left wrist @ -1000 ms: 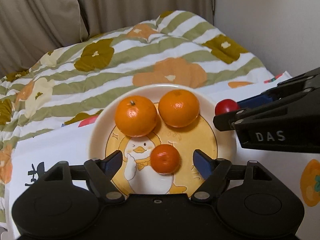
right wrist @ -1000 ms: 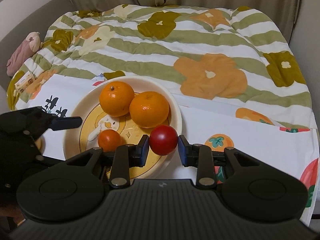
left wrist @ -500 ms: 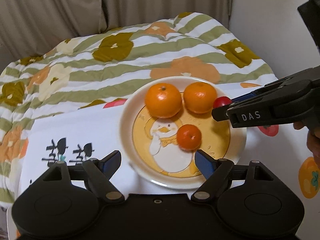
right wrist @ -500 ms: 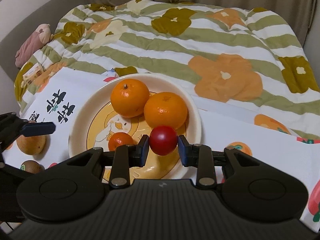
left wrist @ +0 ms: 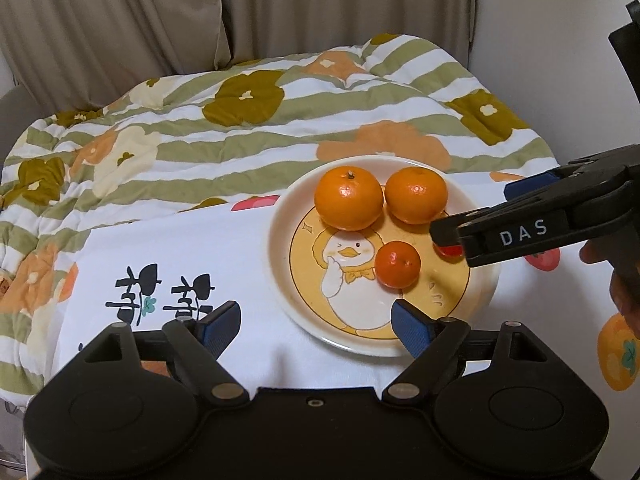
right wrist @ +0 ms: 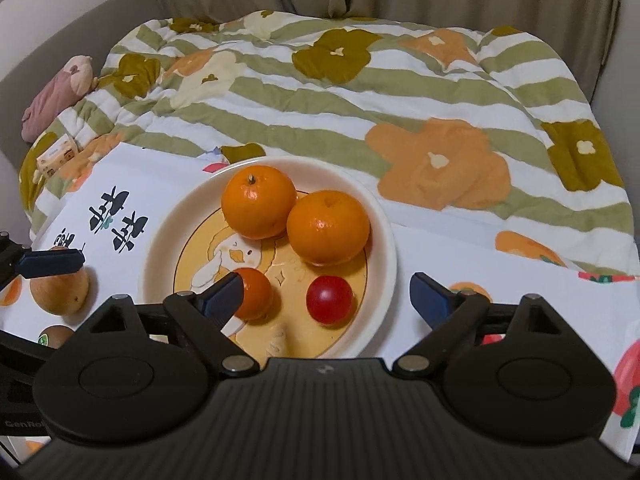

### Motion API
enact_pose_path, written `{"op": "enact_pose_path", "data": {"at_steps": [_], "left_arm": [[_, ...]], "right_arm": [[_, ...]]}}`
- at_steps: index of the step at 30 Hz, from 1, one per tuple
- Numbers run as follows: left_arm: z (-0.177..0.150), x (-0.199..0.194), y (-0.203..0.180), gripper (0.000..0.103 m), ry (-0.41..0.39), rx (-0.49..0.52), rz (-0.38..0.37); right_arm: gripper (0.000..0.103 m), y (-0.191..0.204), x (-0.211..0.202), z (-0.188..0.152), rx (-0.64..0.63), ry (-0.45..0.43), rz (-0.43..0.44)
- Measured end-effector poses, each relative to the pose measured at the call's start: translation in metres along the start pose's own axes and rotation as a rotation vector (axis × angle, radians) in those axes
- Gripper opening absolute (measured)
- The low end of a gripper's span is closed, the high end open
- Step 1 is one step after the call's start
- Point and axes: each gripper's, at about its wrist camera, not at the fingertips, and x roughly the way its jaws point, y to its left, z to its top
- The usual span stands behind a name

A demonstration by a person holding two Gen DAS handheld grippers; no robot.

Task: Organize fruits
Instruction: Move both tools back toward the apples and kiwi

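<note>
A cream plate point(right wrist: 385, 240) with a duck picture holds two big oranges point(right wrist: 259, 207) point(right wrist: 328, 227), a small mandarin point(right wrist: 256, 293) and a small red fruit point(right wrist: 330, 300). My right gripper point(right wrist: 326, 281) hangs over the plate's near side, its jaws opening wide. The red fruit lies on the plate between them, and neither pad touches it. In the left wrist view the right gripper point(left wrist: 472, 212) reaches in from the right and hides most of the red fruit point(left wrist: 445, 249). My left gripper point(left wrist: 316, 312) is at the plate's point(left wrist: 280, 280) near left rim, jaws opening, nothing between them.
A white cloth point(right wrist: 460, 256) printed with fruit covers the near part of a striped flowered quilt point(right wrist: 360, 92). A brown pear point(right wrist: 60, 290) and a kiwi point(right wrist: 54, 336) lie left of the plate. A plush toy point(right wrist: 56, 92) and a small box point(right wrist: 56, 158) sit far left. Curtains hang behind.
My right gripper has opened and let go of the red fruit, which now lies on the plate. My left gripper has drawn away to the left; the plate sits further right in its view.
</note>
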Motion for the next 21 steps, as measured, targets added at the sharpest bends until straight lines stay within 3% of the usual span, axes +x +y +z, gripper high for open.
{"op": "enact_pose_path", "data": {"at_steps": [16,21], "left_arm": [[-0.017,-0.05,0.009,0.088,-0.067,-0.024,0.033],[-0.028,-0.073,0.018,0.097,-0.11,-0.055,0.048]], "right_arm": [[0.103,0.01,-0.051,-0.016,0.038,-0.044,-0.023],[0.103,0.017,-0.072,-0.024,0.07,-0.065,-0.046]]}}
